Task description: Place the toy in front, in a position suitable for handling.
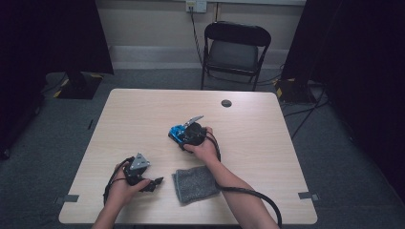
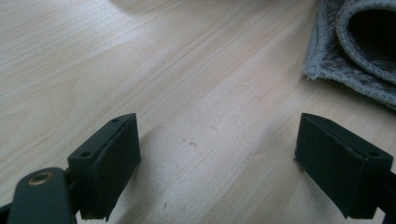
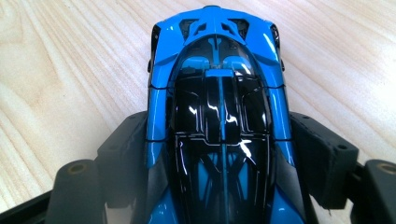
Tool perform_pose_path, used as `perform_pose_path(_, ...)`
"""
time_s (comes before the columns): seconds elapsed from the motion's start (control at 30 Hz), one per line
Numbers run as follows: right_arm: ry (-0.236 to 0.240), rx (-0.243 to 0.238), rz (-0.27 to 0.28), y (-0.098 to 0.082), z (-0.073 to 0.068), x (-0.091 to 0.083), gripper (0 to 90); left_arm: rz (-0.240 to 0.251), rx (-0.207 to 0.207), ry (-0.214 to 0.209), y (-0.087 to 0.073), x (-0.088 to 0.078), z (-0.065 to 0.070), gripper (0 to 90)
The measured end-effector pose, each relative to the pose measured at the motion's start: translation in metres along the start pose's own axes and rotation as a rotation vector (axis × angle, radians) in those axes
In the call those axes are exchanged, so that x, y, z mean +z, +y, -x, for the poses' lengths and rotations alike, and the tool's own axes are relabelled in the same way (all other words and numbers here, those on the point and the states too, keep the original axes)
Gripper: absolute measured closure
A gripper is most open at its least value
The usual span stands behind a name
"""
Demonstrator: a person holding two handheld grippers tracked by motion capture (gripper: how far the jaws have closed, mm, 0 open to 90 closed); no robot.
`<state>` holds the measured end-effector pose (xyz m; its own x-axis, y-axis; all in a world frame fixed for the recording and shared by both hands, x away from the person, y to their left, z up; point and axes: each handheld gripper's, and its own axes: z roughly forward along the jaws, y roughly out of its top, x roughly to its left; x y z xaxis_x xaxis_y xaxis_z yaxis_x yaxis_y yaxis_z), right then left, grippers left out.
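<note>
The right gripper (image 1: 184, 134) pinches the blue toy car (image 3: 217, 116) mid-table (image 1: 143, 109); lifting is left. The left gripper (image 2: 219, 172) is spread.

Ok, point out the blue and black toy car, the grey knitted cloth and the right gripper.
blue and black toy car (image 3: 219, 130), right gripper view, glossy roof.
grey knitted cloth (image 1: 196, 183), high view, middle of the fold.
right gripper (image 3: 219, 158), right gripper view, midway between its jaws.
</note>
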<state>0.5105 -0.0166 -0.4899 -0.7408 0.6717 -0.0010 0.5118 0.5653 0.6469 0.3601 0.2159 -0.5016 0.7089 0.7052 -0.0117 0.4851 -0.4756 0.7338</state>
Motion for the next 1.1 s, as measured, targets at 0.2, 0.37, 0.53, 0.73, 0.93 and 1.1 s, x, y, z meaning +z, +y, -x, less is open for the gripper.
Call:
perform_pose_path(0.2,-0.004,0.006,0.004,-0.001,-0.001,-0.001,25.7,0.000,0.002,0.001,0.000,0.000,0.000,13.6)
perform_pose_path(0.37,-0.005,0.002,0.004,-0.002,0.000,-0.001,25.8,0.001,0.001,0.000,0.000,0.000,0.000,13.5)
perform_pose_path(0.53,-0.005,0.000,0.003,-0.002,0.000,-0.002,25.8,0.001,0.002,0.000,0.000,0.000,0.000,13.5)
perform_pose_path(0.73,-0.005,-0.002,-0.004,0.000,0.000,-0.005,25.8,0.001,0.001,0.000,0.000,0.000,0.000,13.5)
perform_pose_path(0.93,-0.001,-0.007,-0.005,0.001,0.003,-0.007,25.8,0.001,0.001,0.000,0.000,0.000,0.000,13.5)
perform_pose_path(1.1,-0.007,0.001,0.009,0.001,0.007,-0.013,27.4,0.001,0.001,0.000,0.000,0.000,0.000,13.5)
